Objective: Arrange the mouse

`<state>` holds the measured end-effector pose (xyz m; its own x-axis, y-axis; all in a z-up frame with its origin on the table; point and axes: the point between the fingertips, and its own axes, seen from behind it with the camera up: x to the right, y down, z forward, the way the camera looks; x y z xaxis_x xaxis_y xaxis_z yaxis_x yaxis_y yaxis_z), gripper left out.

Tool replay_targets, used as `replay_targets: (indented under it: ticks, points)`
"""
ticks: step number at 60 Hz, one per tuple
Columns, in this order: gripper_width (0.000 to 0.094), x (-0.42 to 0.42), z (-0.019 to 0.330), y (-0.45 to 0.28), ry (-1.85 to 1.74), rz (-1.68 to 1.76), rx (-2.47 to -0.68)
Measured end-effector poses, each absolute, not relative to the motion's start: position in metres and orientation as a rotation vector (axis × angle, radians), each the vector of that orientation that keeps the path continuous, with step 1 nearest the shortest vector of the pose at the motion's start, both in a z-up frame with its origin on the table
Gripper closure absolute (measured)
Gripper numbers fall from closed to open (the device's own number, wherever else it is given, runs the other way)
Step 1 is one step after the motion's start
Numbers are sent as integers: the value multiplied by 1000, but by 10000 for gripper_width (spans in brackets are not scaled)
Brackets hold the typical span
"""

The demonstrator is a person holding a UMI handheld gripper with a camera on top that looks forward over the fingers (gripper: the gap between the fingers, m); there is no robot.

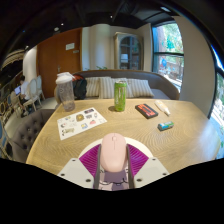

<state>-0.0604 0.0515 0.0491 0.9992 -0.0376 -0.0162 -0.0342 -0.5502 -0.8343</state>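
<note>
A pale pinkish-white computer mouse (114,153) sits clamped between the gripper's (114,160) fingers, their magenta pads (92,158) pressing its sides, above the near edge of the round light-wood surface (180,140). Farther across stand a green tumbler (120,96), a sticker sheet (81,122) and a dark remote (146,110).

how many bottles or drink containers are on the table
2. A clear bottle stands at the table's far edge, and a green bottle stands to its right, straight beyond the mouse held between the gripper's fingers. None looks hidden.
</note>
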Motion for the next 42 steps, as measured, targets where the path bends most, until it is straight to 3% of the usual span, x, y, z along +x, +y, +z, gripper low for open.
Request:
replay_targets:
  ticks: [9,20,22,26,29,42]
  points:
    - [530,-49,-8,23,14,-5,-2277]
    - [422,-47,-11,23,-14,-91,-2301]
    - [367,-50,-10,20,-8,-78,-2330]
    - [63,-59,5,14,8,-43,-2344]
    - [110,-61,22,8,42,-53,-2341]
    - [85,-73,97,-60,164,-156,-2319]
